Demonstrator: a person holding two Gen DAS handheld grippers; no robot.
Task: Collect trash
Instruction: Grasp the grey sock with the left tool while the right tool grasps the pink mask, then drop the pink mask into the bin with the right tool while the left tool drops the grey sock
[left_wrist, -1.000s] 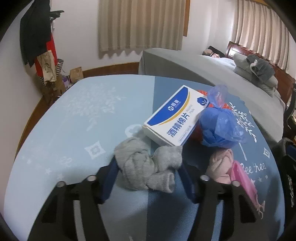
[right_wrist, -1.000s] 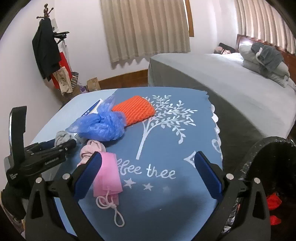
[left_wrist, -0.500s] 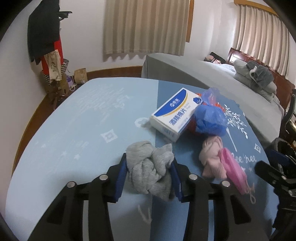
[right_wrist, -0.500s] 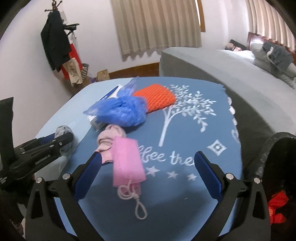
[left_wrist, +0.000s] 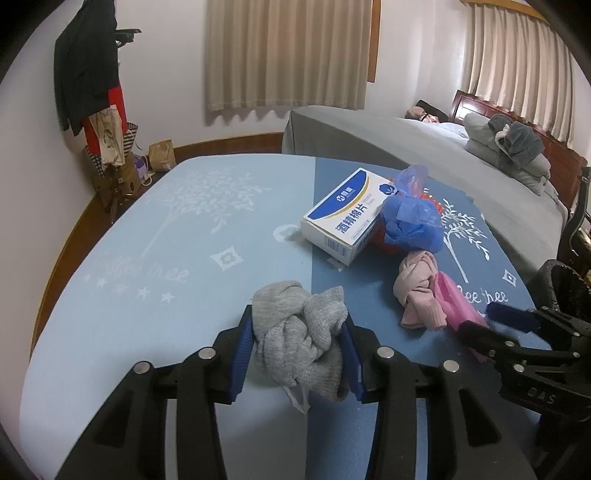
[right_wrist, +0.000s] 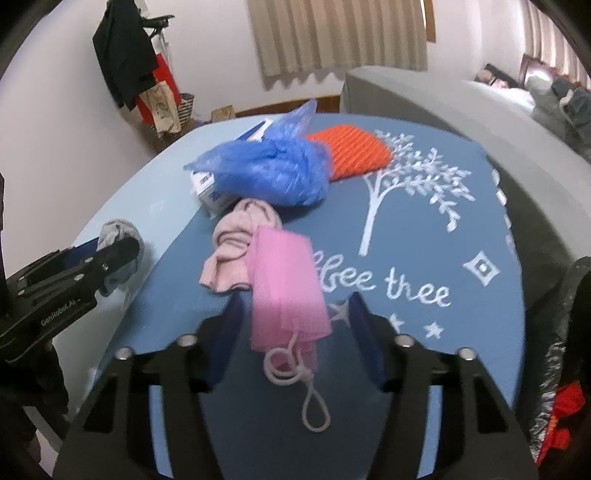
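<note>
My left gripper (left_wrist: 297, 328) is shut on a knotted grey sock (left_wrist: 299, 332), held just above the blue tablecloth (left_wrist: 147, 240); the sock also shows in the right wrist view (right_wrist: 120, 236). My right gripper (right_wrist: 293, 312) is open, its fingers on either side of a pink mesh pouch (right_wrist: 286, 284) with a white cord loop. A pink sock (right_wrist: 236, 240) lies against the pouch. Behind them are a crumpled blue plastic bag (right_wrist: 269, 170), an orange foam net (right_wrist: 351, 151) and a white and blue box (left_wrist: 343, 218).
A black-lined trash bin (right_wrist: 561, 369) holding red scraps stands at the table's right edge, also seen in the left wrist view (left_wrist: 565, 291). A grey bed (left_wrist: 424, 147) lies beyond the table. A coat rack (left_wrist: 92, 92) stands at the far left wall.
My left gripper closed on the grey sock and lifted it back from the box. My right gripper moved forward over the pink pouch and its fingers narrowed around it.
</note>
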